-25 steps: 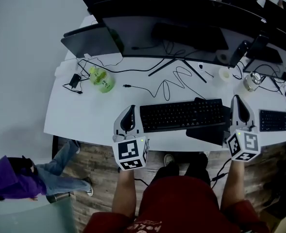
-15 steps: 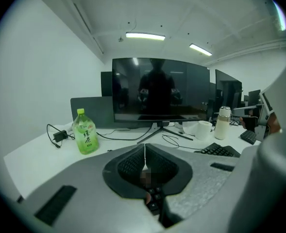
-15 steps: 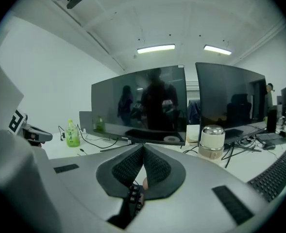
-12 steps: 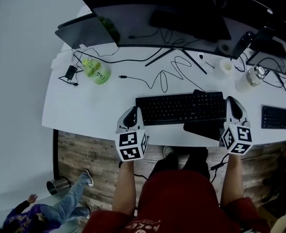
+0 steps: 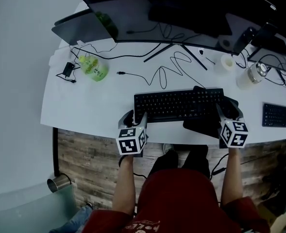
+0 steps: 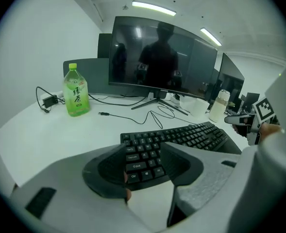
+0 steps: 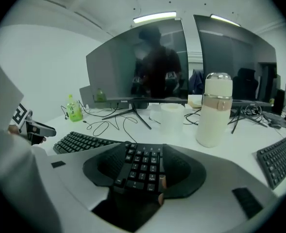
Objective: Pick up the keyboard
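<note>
A black keyboard lies flat near the front edge of the white desk. My left gripper is down at the keyboard's left end. Its jaws are opening, and the left front corner of the keyboard lies between them, untouched by the pads. My right gripper is at the right end. Its jaws are opening too, with the number-pad end between them and a gap on both sides. In the left gripper view, the left gripper straddles the corner keys. In the right gripper view, the right gripper straddles the number pad.
A black mouse pad lies under the keyboard's right front. Behind are loose cables, monitors, a green bottle, a white cup and a white flask. A second keyboard sits at far right.
Both grippers have sunk from above the desk edge down to the keyboard's two ends, and their shut jaws have come apart. A person at lower left has walked out of view.
</note>
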Demonstrator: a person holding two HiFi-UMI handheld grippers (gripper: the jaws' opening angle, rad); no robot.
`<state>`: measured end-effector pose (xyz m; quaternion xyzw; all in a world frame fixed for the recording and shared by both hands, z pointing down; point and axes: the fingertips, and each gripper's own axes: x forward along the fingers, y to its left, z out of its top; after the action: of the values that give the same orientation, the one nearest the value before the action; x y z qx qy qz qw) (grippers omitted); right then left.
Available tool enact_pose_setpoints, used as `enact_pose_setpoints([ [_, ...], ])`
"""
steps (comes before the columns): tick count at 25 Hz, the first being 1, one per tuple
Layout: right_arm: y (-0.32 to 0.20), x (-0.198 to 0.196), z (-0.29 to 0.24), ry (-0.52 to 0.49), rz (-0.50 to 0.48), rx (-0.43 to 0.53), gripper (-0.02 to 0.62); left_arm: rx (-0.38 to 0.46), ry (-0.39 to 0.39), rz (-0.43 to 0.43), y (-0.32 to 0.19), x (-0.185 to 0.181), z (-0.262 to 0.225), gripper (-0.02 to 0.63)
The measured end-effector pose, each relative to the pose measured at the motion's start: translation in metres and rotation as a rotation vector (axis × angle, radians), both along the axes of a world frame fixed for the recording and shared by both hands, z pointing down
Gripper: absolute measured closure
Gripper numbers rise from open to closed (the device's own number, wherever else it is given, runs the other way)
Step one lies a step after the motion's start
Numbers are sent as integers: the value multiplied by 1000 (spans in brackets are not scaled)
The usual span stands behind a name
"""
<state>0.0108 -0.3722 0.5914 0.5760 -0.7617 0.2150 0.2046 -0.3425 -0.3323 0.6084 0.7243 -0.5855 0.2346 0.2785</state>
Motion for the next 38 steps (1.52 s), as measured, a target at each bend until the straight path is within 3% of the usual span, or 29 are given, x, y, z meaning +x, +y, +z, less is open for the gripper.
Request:
enact_pose_setpoints([
  [3, 2, -3, 17, -17, -26, -61, 288, -32, 4, 8, 2, -2, 10, 369],
  [6, 1, 0, 30, -7, -35, -101, 258, -52, -1, 22, 2, -1, 17, 357],
  [22, -14, 1, 70, -42, -51, -248, 204, -159, 50, 27, -9, -2, 49, 288],
  [38, -20, -6, 88, -71, -72, -385, 181, -236, 89, 46, -26, 2, 61, 273],
])
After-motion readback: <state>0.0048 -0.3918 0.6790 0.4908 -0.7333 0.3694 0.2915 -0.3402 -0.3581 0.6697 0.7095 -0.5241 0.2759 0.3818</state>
